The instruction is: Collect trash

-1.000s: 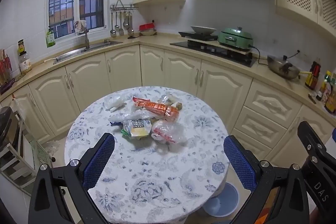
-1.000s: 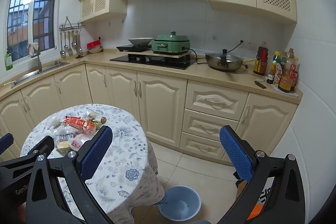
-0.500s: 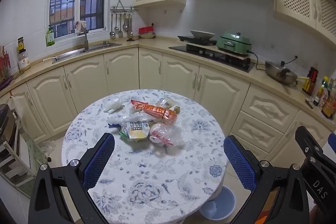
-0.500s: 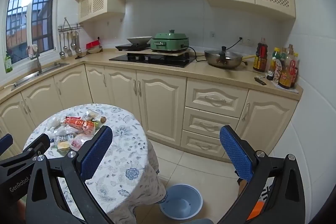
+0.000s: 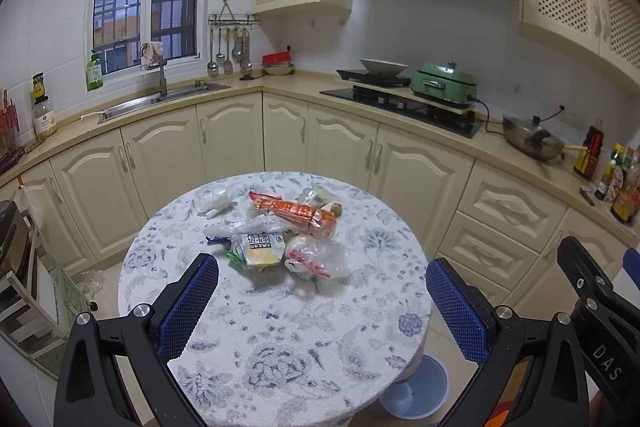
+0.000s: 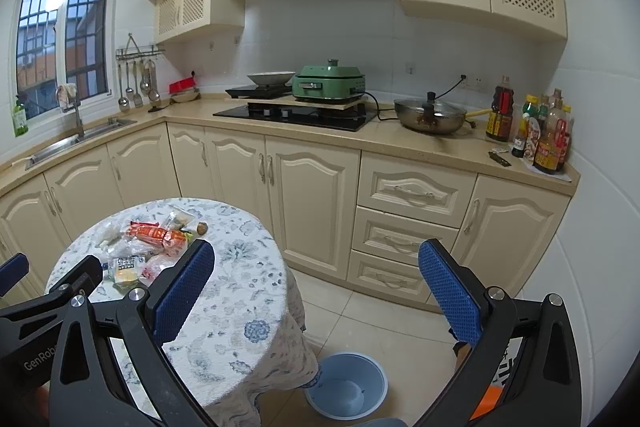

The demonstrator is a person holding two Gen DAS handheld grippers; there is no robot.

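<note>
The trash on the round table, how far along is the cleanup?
Nothing looks done: the blue plastic bin on the floor looks empty. Nothing is in hand; the left gripper and right gripper are both open. The orange snack wrapper, yellow packet and clear bags remain on the floral-clothed round table.

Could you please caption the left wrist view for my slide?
Open left gripper faces wrappers piled on a floral round table.

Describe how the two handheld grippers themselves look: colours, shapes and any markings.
Both look alike. The left gripper and the right gripper each have black angular frames with silver bolts and two fingers faced with blue dimpled pads. White lettering shows on their sides: "DAS" on the right one, "GenRob" on the left. Something orange shows low behind each frame.
</note>
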